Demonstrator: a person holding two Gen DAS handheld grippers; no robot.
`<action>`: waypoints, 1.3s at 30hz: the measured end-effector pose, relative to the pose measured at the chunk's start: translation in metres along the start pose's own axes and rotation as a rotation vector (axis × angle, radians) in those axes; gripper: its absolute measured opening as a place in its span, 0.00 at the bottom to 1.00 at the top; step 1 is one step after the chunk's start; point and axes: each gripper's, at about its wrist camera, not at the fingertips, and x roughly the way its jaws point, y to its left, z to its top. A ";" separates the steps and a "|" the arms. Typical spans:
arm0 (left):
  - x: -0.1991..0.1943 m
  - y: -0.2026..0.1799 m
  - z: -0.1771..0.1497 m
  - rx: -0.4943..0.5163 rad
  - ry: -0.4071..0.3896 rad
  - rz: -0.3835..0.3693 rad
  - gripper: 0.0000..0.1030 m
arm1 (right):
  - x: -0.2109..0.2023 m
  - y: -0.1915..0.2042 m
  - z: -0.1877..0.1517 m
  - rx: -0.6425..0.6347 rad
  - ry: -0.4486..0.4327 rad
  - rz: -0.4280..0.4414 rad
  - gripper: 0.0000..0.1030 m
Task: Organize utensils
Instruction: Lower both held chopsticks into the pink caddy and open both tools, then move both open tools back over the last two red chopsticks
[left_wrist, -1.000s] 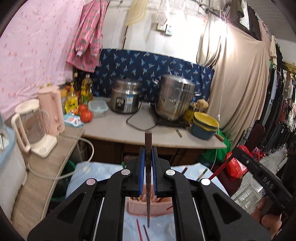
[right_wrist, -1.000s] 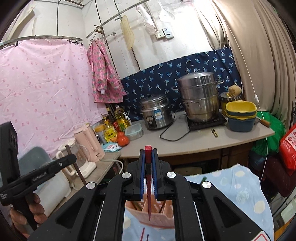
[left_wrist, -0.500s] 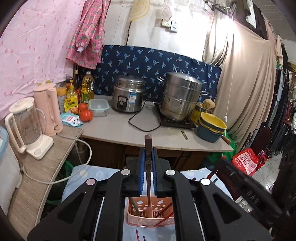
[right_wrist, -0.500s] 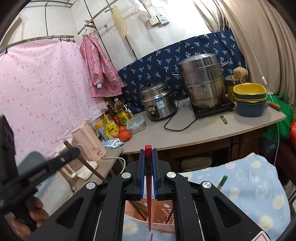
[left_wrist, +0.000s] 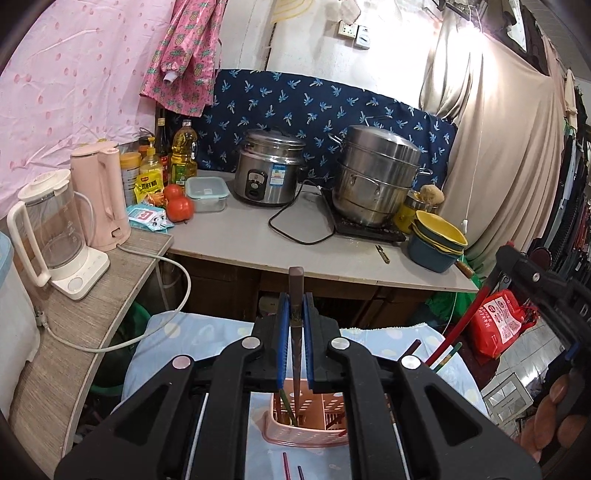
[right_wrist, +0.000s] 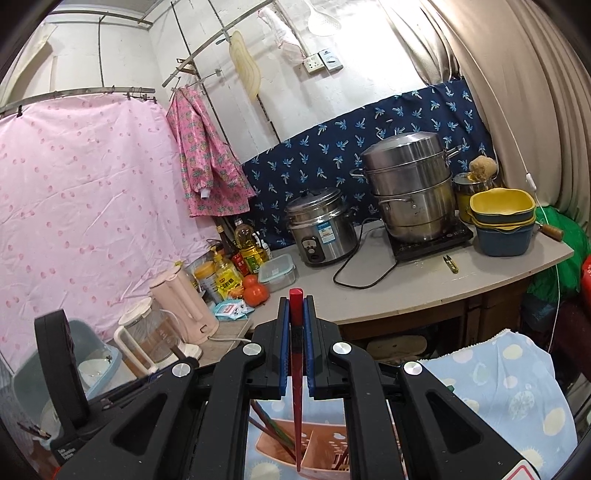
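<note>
My left gripper (left_wrist: 295, 306) is shut on a dark brown chopstick (left_wrist: 295, 332) held upright, its tip down inside the pink utensil basket (left_wrist: 295, 437) on the blue cloth. My right gripper (right_wrist: 296, 310) is shut on a red chopstick (right_wrist: 296, 369) held upright, its tip inside the same pink basket (right_wrist: 273, 446). The basket holds other chopsticks (right_wrist: 269, 428). The right gripper and its red chopstick (left_wrist: 465, 321) also show at the right of the left wrist view. Two loose chopsticks (left_wrist: 286, 467) lie on the cloth in front of the basket.
A counter (left_wrist: 258, 243) behind holds a rice cooker (left_wrist: 269, 173), a steel steamer pot (left_wrist: 376, 173), stacked bowls (left_wrist: 437, 240), tomatoes and bottles. A side shelf at the left carries a blender jug (left_wrist: 51, 229) and a pink kettle (left_wrist: 103, 195). A red bag (left_wrist: 498, 321) stands at the right.
Both grippers have come down and closer to the pink basket. Both chopstick tips now sit inside it.
</note>
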 end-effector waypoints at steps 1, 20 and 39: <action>0.002 0.002 -0.001 -0.003 0.003 0.001 0.07 | 0.000 -0.001 0.002 0.001 -0.003 -0.002 0.07; 0.021 0.012 -0.020 -0.023 0.056 0.001 0.07 | 0.005 -0.013 0.001 0.004 -0.006 -0.019 0.07; 0.003 0.016 -0.052 -0.036 0.073 0.055 0.46 | -0.001 -0.051 -0.092 0.080 0.161 -0.110 0.36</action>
